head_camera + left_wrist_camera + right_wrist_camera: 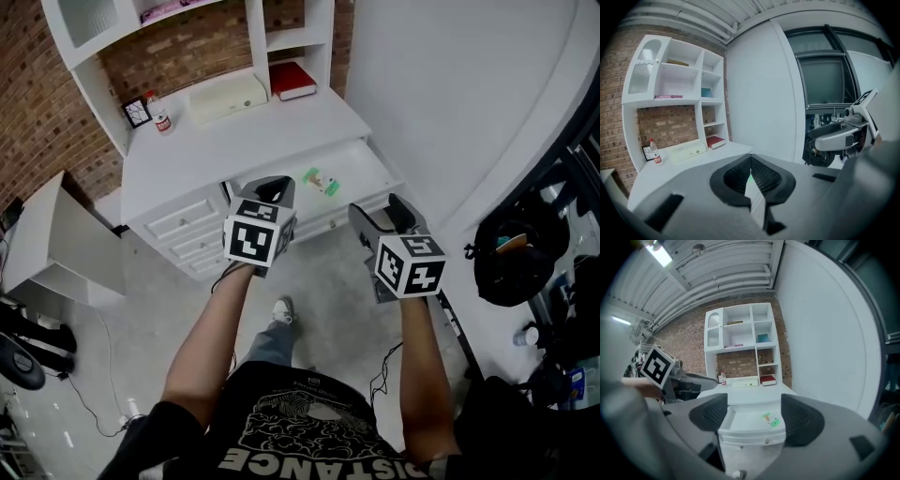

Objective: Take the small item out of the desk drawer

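The small item (322, 182) lies flat on the floor of the open drawer (367, 165), about midway along it and not far from the front edge of the desk (244, 141). It looks like a thin green-and-white packet. It is probably very light and a little floppy, and likely to skid on the smooth white bottom. Pinching it across its narrow width, with the tips pressed down to the drawer floor, seems the safest hold. The right claw (380, 208) hovers short of the drawer, spread wide and empty. The left claw (272, 187) is clenched on nothing.
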